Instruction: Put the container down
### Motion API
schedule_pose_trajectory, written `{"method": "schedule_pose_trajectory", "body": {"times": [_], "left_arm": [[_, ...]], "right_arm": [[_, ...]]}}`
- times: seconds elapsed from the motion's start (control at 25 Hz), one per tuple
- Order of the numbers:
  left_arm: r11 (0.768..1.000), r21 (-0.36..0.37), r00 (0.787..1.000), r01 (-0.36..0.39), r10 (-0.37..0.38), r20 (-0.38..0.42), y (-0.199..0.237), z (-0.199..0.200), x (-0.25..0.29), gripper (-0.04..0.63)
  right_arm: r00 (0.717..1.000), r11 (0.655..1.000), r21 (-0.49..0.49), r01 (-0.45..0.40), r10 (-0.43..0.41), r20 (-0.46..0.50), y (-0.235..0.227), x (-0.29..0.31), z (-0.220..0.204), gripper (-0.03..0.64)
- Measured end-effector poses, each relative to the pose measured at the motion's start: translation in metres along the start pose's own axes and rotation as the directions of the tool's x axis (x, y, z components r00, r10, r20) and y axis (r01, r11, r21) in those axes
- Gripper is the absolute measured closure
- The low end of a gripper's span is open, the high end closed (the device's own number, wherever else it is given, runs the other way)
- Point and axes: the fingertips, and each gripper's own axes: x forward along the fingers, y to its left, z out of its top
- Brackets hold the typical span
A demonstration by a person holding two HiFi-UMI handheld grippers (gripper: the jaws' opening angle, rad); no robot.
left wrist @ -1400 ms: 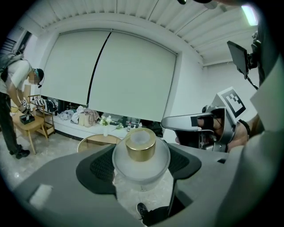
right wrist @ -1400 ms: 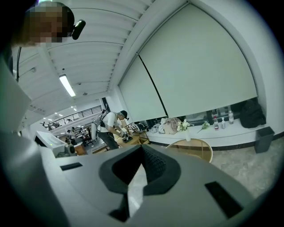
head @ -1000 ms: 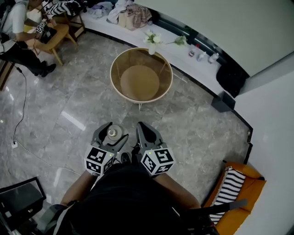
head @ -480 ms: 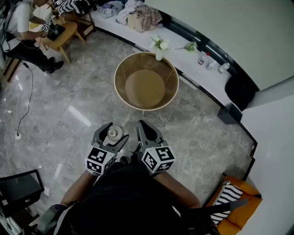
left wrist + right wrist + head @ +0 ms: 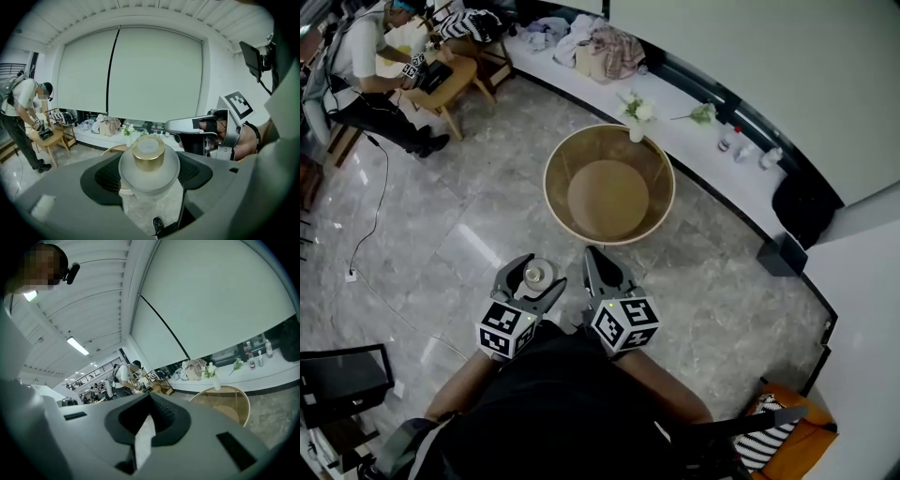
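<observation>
Gripping a frosted container (image 5: 149, 165) with a gold lid (image 5: 148, 151), the left gripper (image 5: 534, 274) holds it upright between its jaws, low in the centre of the head view, above the grey marble floor (image 5: 722, 272). Beside it, the right gripper (image 5: 594, 260) has its jaws closed together on nothing. A round table (image 5: 555, 202) stands beyond them, mid-frame.

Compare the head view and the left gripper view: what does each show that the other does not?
Only the head view shows the orange seat with its striped cushion and the cable on the floor. Only the left gripper view shows the wide roller blinds and the ceiling. Both show the container held in the left claw, the right claw, the round table and a person by a wooden stool.
</observation>
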Motion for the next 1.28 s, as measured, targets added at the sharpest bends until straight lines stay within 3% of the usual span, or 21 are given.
{"method": "schedule_pose_trajectory", "body": {"times": [0.64, 1.28], "left_arm": [[0.999, -0.019, 0.999, 0.036, -0.036, -0.017, 0.020, 0.008, 0.040, 0.253], [0.994, -0.042, 0.994, 0.106, -0.107, -0.023, 0.141, 0.051, 0.119, 0.253]], "right_arm": [[0.998, 0.998, 0.013, 0.056, -0.056, -0.007, -0.033, 0.024, 0.013, 0.609], [0.991, 0.991, -0.037, 0.129, -0.129, -0.020, -0.057, 0.147, 0.048, 0.609]]}}
